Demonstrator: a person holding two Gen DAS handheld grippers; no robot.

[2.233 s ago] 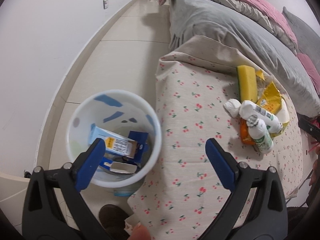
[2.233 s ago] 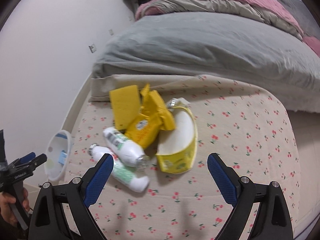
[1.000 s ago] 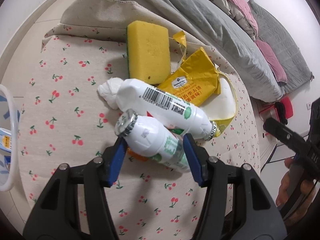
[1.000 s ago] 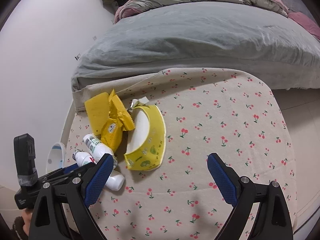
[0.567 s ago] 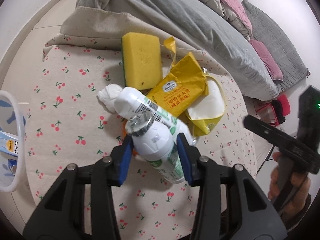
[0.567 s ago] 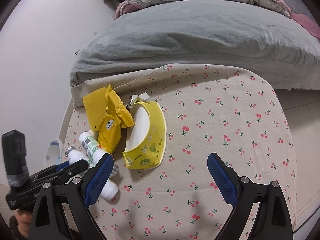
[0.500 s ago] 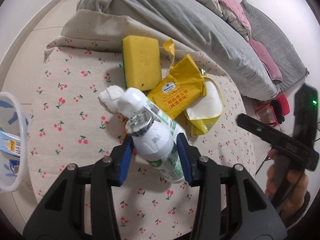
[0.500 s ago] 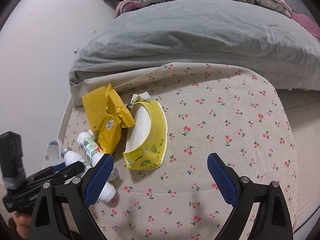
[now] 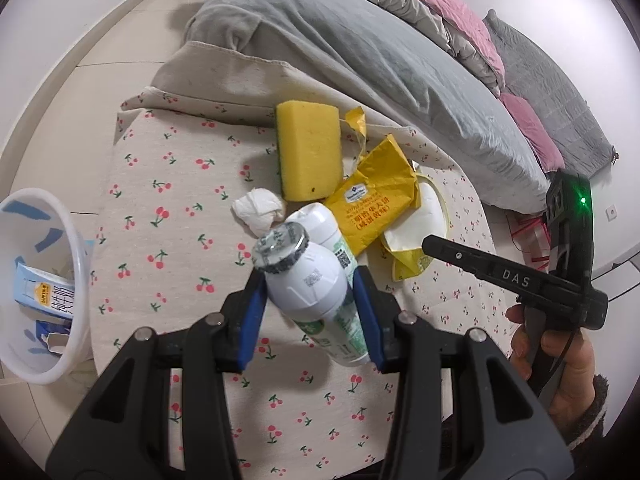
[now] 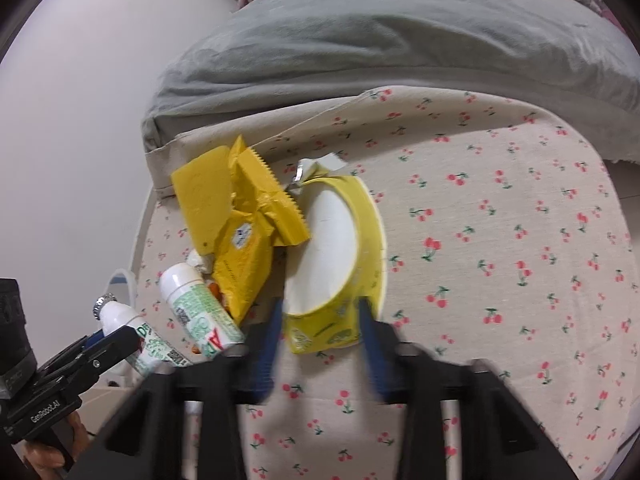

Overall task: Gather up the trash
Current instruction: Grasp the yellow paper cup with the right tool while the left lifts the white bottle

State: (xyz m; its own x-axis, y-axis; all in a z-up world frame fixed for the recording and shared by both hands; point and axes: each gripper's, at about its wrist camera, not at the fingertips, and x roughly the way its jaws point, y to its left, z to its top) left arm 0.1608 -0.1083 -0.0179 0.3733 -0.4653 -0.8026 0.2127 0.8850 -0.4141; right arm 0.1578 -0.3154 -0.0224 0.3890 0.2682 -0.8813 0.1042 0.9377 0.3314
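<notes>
Trash, two pieces in hand, remainder loose on the cherry-print cloth (image 9: pixel 160 184). Left gripper (image 9: pixel 310 316): blue pads clamped on the body of a white bottle (image 9: pixel 308 280), foil-sealed mouth pointing away, bottle apparently lifted clear of the cloth. Right gripper (image 10: pixel 318 328): jaws have just been closing about the near end of a crushed yellow paper bowl (image 10: pixel 340 256); pads are blurred, appear to press its sides. Still lying: second white bottle (image 10: pixel 196 308), yellow wrapper (image 9: pixel 376 196), yellow sponge (image 9: pixel 310 150), tissue wad (image 9: pixel 258 210), all crowded together. White bin (image 9: pixel 82 256) stands off the cloth's left edge, cartons inside. Handling advice: carry the bottle level over the bin rim before opening; confirm the bowl's thin wall is firmly pinched before lifting, since it may fold and slip.
</notes>
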